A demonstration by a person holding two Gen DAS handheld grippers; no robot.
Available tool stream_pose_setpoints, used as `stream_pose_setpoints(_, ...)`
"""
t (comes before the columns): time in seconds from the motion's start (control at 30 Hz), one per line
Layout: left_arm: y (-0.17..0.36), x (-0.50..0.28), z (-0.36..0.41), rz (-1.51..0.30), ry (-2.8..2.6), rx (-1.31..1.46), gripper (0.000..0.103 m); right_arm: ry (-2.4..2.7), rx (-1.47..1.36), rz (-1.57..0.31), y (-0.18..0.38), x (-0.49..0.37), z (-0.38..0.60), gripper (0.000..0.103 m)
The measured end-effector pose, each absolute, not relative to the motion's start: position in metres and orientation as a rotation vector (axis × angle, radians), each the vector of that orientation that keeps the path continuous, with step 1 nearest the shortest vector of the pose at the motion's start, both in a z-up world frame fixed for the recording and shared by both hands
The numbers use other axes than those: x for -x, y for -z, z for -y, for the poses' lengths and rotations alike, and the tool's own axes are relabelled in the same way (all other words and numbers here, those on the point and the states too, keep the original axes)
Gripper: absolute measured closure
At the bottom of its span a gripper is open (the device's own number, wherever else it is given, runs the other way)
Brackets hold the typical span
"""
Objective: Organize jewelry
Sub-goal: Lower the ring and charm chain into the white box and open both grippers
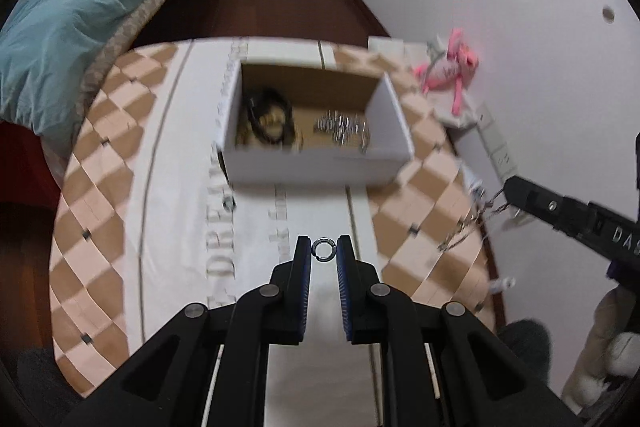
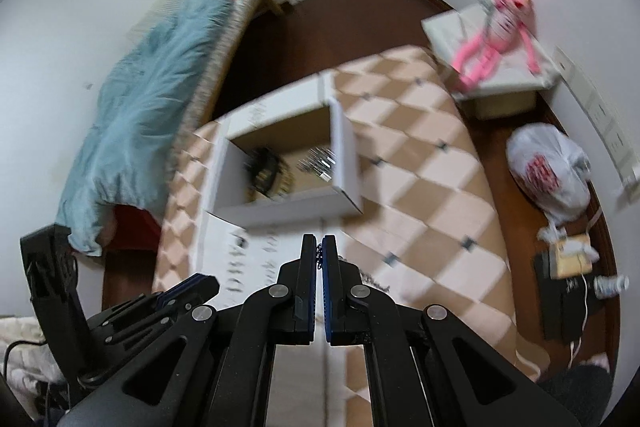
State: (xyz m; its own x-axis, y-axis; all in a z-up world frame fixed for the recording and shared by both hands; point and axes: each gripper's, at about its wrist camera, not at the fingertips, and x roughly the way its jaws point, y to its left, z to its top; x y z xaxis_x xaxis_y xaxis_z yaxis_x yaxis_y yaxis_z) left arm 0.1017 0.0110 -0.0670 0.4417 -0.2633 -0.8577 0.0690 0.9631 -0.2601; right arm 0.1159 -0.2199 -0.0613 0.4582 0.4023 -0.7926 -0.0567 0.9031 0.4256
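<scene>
My left gripper [image 1: 323,250] is shut on a small silver ring [image 1: 323,249], held between its fingertips above the checkered table. My right gripper [image 2: 319,247] is shut on a thin silver chain [image 2: 319,257]; in the left wrist view the chain [image 1: 468,223] dangles from the right gripper's tip [image 1: 510,193] at the right. An open white cardboard box [image 1: 316,163] sits ahead on the table and holds a dark beaded piece [image 1: 266,119] and a pile of silver jewelry [image 1: 342,129]. The box also shows in the right wrist view [image 2: 288,213].
The table cover [image 1: 100,195] is checkered tan and white. A bed with a teal blanket [image 1: 80,11] stands to the left. A pink plush toy [image 2: 496,27] lies on a white stand at right. A white plastic bag [image 2: 548,167] sits on the dark floor.
</scene>
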Motion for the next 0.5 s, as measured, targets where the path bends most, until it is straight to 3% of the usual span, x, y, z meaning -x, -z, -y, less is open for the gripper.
stream_pose_setpoints(0.27,0.023,-0.165,-0.030,-1.049,0.239,0.249,0.093,-0.389,-0.281,-0.994,0.007,-0.166,0.176,0.100)
stream_pose_setpoints(0.5,0.053,-0.222,-0.041,-1.170,0.252,0.296,0.093,-0.389,-0.215,-1.103,0.032,-0.229,0.144,0.100)
